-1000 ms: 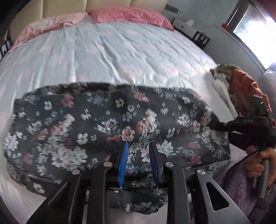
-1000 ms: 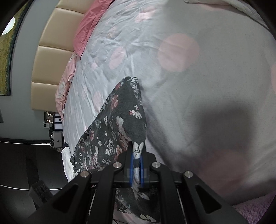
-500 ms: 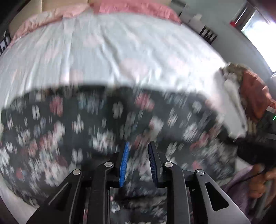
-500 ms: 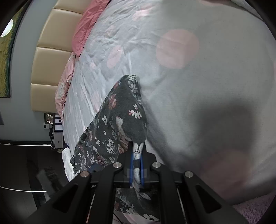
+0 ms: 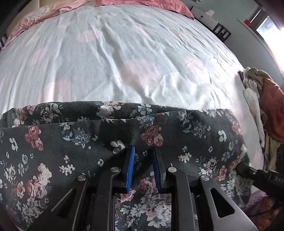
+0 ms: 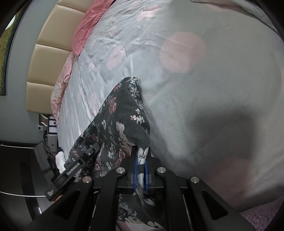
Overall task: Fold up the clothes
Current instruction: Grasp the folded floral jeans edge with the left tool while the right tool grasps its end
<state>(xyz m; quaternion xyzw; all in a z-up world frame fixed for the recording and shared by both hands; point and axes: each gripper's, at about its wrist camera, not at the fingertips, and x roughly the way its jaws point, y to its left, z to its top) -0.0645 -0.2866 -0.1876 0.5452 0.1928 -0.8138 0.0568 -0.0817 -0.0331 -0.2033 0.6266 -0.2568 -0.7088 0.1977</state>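
Note:
A dark floral garment [image 5: 74,138] lies across the near part of a bed with a white sheet [image 5: 124,58]. My left gripper [image 5: 143,152] sits low over the garment's near middle, its blue pads a small gap apart, with fabric bunched up between them. My right gripper [image 6: 141,160] is shut on an edge of the same garment [image 6: 122,113] and holds it lifted off the sheet [image 6: 204,92]. The right gripper's black body shows at the lower right of the left wrist view [image 5: 262,176]. The left gripper shows at the left of the right wrist view [image 6: 78,163].
A pile of other clothes [image 5: 264,99], orange and white, lies at the bed's right edge. Pink pillows [image 5: 142,3] sit at the head, against a tan padded headboard [image 6: 48,58]. A purple fuzzy fabric [image 6: 262,216] lies at the near edge.
The left gripper has dropped lower and closer onto the garment, which now fills the lower half of its view. The right gripper keeps its hold, and the left gripper has come into its view.

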